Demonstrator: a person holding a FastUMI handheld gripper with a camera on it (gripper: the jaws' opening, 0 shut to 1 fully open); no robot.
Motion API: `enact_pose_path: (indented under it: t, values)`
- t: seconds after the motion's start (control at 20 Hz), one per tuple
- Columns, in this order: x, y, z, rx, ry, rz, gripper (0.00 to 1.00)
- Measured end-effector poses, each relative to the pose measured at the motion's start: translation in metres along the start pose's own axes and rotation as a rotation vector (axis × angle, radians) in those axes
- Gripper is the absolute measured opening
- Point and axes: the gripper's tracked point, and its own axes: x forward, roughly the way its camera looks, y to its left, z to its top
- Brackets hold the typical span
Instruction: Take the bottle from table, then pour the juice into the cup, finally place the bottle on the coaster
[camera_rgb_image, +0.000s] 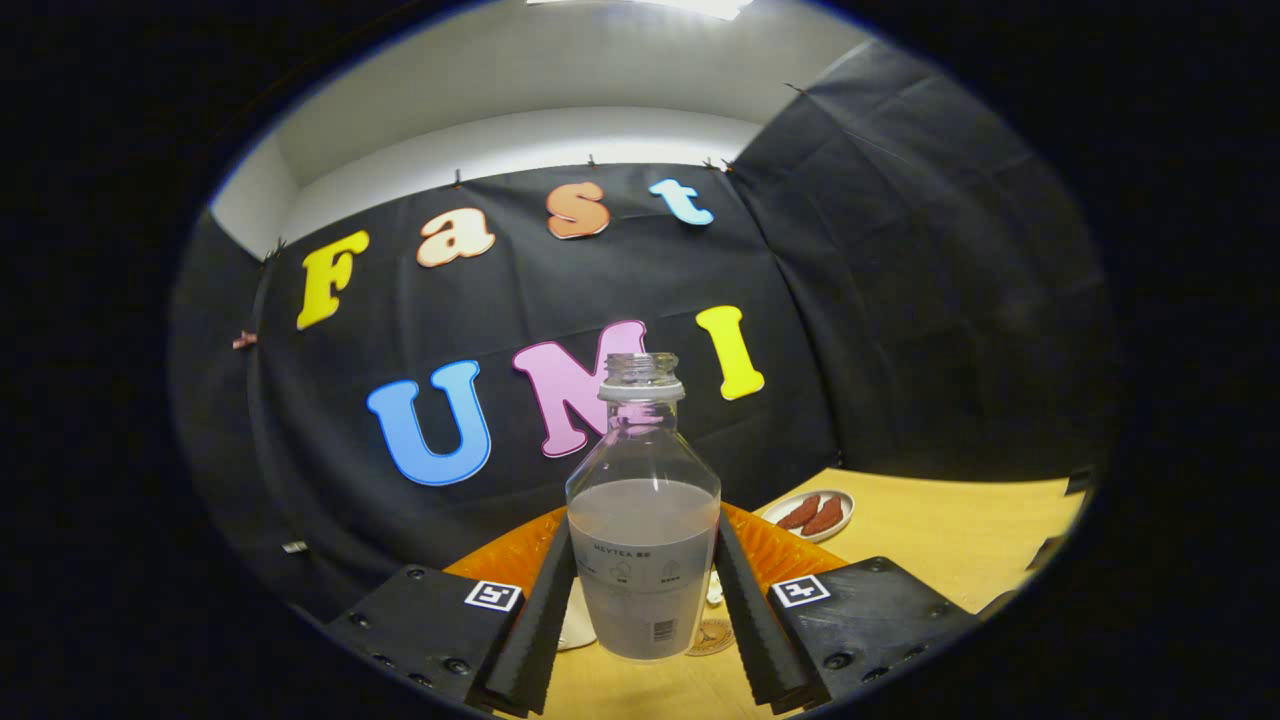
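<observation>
A clear plastic bottle (642, 520) with no cap stands upright between my two fingers, about half full of cloudy pale juice. My gripper (645, 600) is shut on the bottle, one finger pressing each side of its lower body. The bottle's base hangs a little above the wooden table (960, 540). Below and just right of the bottle's base a small round coaster (712, 637) lies on the table. A white rounded object (577, 620) peeks out beside the left finger; I cannot tell if it is the cup.
An orange ribbed tray or mat (780, 550) lies behind the bottle. Beyond the right finger a small white dish (812, 514) holds two reddish-brown pieces. Black cloth walls close off the back and right of the table.
</observation>
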Motion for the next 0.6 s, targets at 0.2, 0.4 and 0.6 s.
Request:
enact_pose_path:
  t: [0.2,0.4,0.6]
  values:
    - [0.036,0.024,-0.010,-0.179,-0.074,0.000,0.76]
    - [0.068,0.019,-0.062,-0.308,-0.067,-0.072,0.76]
    - [0.097,0.007,-0.135,-0.330,0.001,-0.123,0.77]
